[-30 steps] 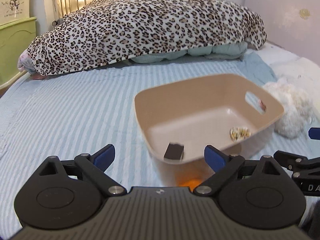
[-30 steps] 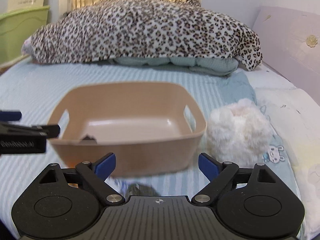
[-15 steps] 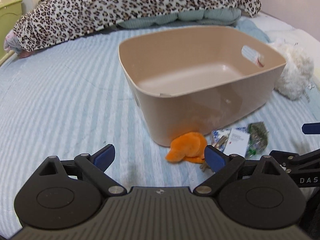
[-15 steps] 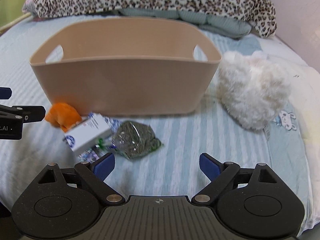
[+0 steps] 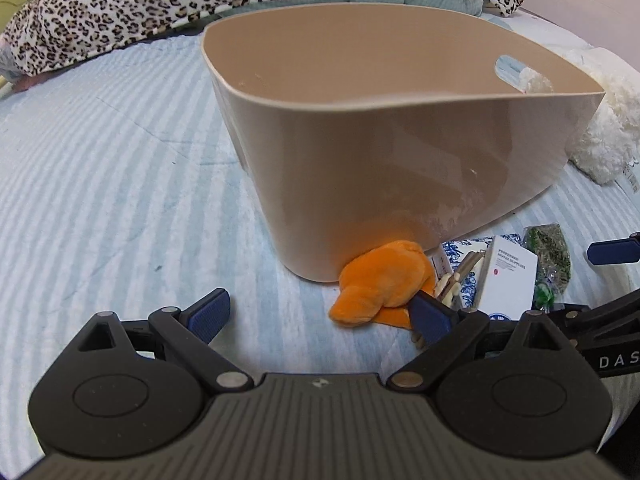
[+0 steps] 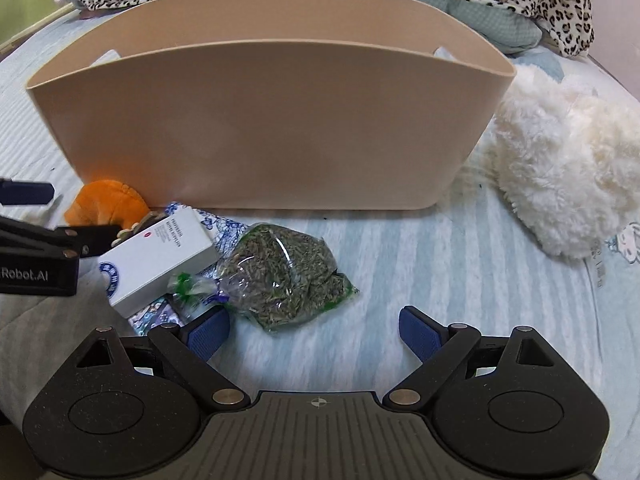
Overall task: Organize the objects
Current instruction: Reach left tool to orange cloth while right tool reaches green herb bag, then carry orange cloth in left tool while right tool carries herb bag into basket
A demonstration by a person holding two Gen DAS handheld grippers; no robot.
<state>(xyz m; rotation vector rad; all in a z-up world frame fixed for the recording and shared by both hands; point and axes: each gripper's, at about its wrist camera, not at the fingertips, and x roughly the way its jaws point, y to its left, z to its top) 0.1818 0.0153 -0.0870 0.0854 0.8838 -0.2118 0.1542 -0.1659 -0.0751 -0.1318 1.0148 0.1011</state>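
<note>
A: Start with the big picture. The bed (image 5: 100, 168) carries everything, and the tan bin (image 6: 260, 120) stands upright in the middle of it. From these low views I can't see whether anything is in it.

B: And the white fluffy toy (image 6: 568, 184)?

A: It lies just beside the bin's right end, well apart from both grippers. Leave it for later. The small things sit in a pile against the bin's near wall: a clear bag of dried herbs (image 6: 280, 272), a white box (image 6: 160, 256) lying partly over a blue-patterned packet, and an orange plush (image 5: 380, 284) touching the bin's base.

B: Which gripper takes what?

A: The left gripper (image 5: 320, 312) has its jaws apart and empty, its right finger at the plush. I'd shift it right so the plush sits between the fingers, then close. The plush is soft, so grip its thick middle.

B: The right gripper (image 6: 316, 328)?

A: Also apart, empty, with the herb bag just ahead of its left finger. Pinch the bag's bulk, not the slippery film edge, and lift clear of the bin's rim before releasing.
</note>
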